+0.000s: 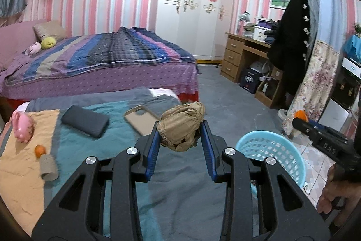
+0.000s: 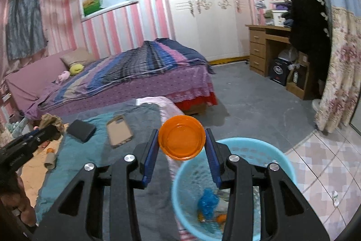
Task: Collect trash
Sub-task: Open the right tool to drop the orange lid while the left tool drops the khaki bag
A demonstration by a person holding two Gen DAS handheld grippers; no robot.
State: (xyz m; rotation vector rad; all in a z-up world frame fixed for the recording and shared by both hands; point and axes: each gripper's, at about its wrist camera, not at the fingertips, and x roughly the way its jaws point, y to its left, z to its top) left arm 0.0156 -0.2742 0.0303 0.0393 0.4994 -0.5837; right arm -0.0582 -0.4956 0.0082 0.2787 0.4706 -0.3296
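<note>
The left gripper (image 1: 180,128) has its jaws closed on a crumpled brown paper wad (image 1: 181,125); the blue pads press it from both sides, so it hangs above the bed cover without falling. The right gripper (image 2: 181,139) holds an orange plastic lid (image 2: 181,137) by its rim, the hollow side facing the camera, which I think keeps a flat thing from slipping.

In the right wrist view the lid is just above the far edge of the light blue basket (image 2: 279,157) at the lower right of the frame, where some trash already lies, so the drop seems close. In the left wrist view the basket (image 1: 270,150) stands lower right of the wad, still apart from it.

On the cover at the left of this frame remain a cardboard tube (image 1: 48,167) and a small orange piece (image 1: 40,150), probably trash to collect later. The dark pouch (image 1: 85,120) and phone case (image 1: 141,119) probably stay.
</note>
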